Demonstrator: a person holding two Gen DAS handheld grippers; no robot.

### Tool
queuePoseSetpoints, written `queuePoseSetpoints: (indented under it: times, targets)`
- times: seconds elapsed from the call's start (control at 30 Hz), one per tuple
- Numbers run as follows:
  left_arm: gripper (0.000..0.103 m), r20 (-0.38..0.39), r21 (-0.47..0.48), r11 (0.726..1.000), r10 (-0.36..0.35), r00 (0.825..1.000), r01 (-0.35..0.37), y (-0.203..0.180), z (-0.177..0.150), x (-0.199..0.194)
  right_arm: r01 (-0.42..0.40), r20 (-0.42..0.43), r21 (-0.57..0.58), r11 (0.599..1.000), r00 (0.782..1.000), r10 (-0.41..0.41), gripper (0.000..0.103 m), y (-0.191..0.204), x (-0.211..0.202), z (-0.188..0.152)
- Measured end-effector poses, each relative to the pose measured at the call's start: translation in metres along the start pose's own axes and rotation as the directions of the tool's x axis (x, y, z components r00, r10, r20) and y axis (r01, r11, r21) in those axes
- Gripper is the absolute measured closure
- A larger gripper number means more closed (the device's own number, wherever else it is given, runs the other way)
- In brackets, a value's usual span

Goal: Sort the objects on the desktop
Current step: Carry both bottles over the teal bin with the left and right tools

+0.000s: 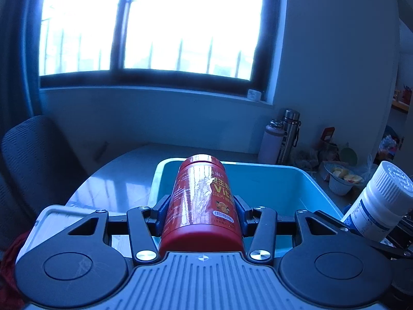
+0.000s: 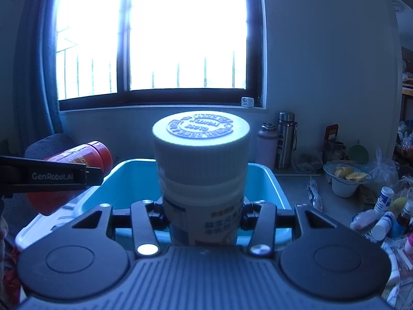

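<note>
With both bottles clamped, we carry: left gripper [image 1: 201,213] holds the red vitamin bottle [image 1: 200,199], right gripper [image 2: 204,214] the white bottle [image 2: 201,170], both over the blue bin [image 2: 268,180]. We should lower inside before releasing, staggered so they don't collide.

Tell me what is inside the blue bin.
The blue bin shows only bare walls and floor where visible. The red bottle and white bottle, each held in front, cover its middle, so that part cannot be seen.

Grey table [image 2: 291,180] w/ blue bin [image 2: 271,180], two flasks [image 2: 286,139], fruit bowl [image 2: 344,178] & small bottles [image 2: 384,222] at right.
</note>
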State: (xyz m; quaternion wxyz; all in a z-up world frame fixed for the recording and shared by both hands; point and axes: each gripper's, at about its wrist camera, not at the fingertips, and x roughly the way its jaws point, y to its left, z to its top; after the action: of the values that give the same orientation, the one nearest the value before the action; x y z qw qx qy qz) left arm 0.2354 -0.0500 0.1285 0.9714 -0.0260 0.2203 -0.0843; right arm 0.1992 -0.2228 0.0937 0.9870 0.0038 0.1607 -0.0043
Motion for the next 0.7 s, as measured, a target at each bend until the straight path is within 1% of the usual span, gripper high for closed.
queuePoseSetpoints:
  times: [0.2, 0.4, 0.7]
  targets:
    - [0.053, -0.060, 0.009, 1.000, -0.025, 0.998, 0.025, 0.015, 0.006, 0.052, 0.024, -0.028, 0.011, 1.000, 0.999, -0.024, 0.055, 0.001, 0.037, 0.005]
    - [0.053, -0.129, 0.026, 0.999, -0.044, 0.991, 0.048, 0.023, 0.004, 0.092, 0.052, -0.086, 0.033, 0.998, 0.995, -0.049, 0.055, 0.004, 0.069, -0.001]
    - [0.053, -0.211, 0.039, 0.995, -0.080, 0.974, 0.090, 0.026, -0.005, 0.128, 0.095, -0.184, 0.046, 0.994, 0.979, -0.085, 0.055, 0.002, 0.098, -0.014]
